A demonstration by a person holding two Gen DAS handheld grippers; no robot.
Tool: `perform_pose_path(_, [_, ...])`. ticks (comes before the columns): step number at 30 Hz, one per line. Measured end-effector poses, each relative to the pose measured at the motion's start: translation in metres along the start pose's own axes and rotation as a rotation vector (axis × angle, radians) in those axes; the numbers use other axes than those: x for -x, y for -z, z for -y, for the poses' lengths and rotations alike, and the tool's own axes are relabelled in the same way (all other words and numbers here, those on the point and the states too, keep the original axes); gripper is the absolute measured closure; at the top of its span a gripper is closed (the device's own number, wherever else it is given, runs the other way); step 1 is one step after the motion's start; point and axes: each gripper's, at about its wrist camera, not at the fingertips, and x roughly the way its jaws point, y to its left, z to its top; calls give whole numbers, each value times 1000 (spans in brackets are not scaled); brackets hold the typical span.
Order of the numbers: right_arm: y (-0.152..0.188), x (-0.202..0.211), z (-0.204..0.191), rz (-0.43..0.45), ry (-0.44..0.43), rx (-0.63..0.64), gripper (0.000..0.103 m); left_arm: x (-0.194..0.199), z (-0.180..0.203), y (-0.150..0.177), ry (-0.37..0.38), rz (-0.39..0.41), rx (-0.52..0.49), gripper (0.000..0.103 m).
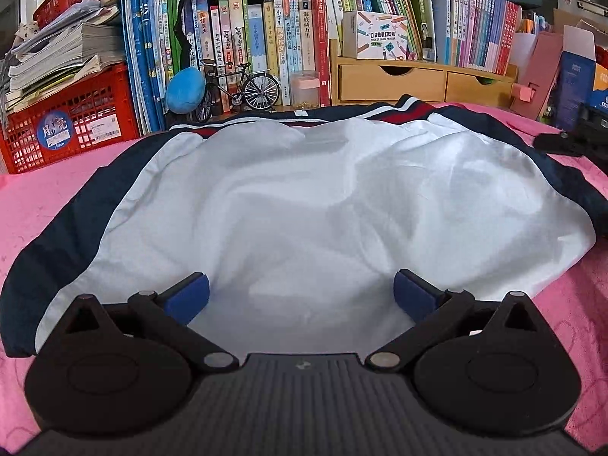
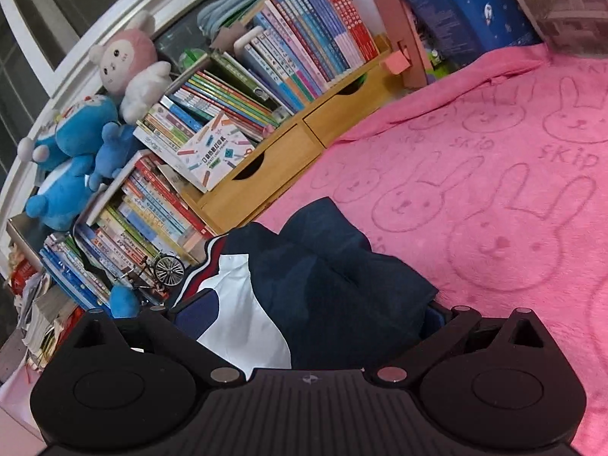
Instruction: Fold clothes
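jacket (image 1: 304, 197): smooth, faintly shiny white cloth between the fingers | blanket (image 2: 494, 190): fuzzy pink cloth right of the fingers | drawers (image 1: 418, 79): matt wood beyond the fingers

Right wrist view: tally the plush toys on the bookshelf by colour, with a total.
Pink plush toy: 1
White plush toy: 1
Blue plush toys: 3, as far as I can separate them
Total: 5

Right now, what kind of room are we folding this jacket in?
Probably a child's bedroom or study at home. The jacket lies on a pink bunny-print blanket, backed by rows of children's books, with plush toys stacked on top.
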Motion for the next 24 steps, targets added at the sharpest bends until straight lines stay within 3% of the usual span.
perform_pose_path(1, [0,-1,-1,-1,5,-13,10,-1,0,0,3,-1,3,0])
perform_pose_path(3, [-3,4,0,-6,3,-48,44,-1,-1,0,8,-2,8,0])
perform_pose_path(6, [-2,26,-14,75,-51,19,49,-2,-2,0,15,-3,18,0])
perform_pose_path(8, [2,31,-27,104,-72,124,44,-2,-2,0,17,-3,23,0])
perform_pose_path(10, [4,15,-24,30,-3,79,44,-1,-2,1,19,-1,27,0])
perform_pose_path(12, [3,2,-12,-34,29,-18,65,0,-4,1,29,1,36,0])
perform_pose_path(13, [4,1,-12,-40,41,-18,70,1,-7,1,41,3,43,0])
perform_pose_path(15, [5,8,-32,-12,49,84,82,9,-15,4,14,8,48,0])
perform_pose_path(19, [7,24,-74,46,63,298,87,34,-45,14,-108,50,69,0])
perform_pose_path(23, [36,52,-167,145,-1,637,87,38,-107,31,-336,31,182,0])
perform_pose_path(24, [51,61,-195,163,-35,729,87,37,-126,39,-344,6,237,0])
